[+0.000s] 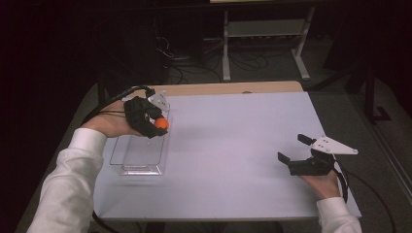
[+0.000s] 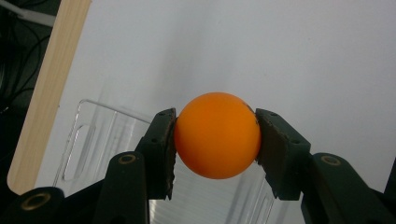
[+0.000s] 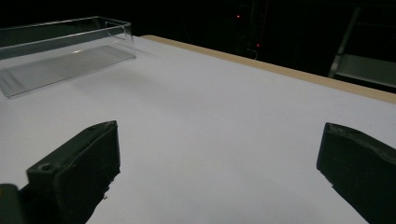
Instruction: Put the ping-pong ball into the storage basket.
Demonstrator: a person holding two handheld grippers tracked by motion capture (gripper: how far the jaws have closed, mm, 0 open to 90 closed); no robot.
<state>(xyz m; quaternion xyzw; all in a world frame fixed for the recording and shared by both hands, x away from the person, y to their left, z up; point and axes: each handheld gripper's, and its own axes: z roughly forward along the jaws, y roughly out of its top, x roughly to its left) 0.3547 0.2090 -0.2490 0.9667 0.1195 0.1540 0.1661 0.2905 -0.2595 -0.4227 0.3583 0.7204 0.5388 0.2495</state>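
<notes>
Flanking the orange ball (image 2: 217,135), fingers (image 2: 161,149) hover, seemingly above the clear tray (image 1: 138,153).

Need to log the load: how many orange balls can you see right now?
1. The orange ball is clamped between the left gripper jaws, above the clear tray at the table's left.

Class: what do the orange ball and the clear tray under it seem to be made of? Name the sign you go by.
Small orange ball: probably smooth matte plastic; even colour, soft sheen, no seam visible. It is clamped in the left gripper.
Clear rectangular tray: transparent, glossy, likely acrylic or similar hard plastic; the white table shows through and its edges catch light.
</notes>
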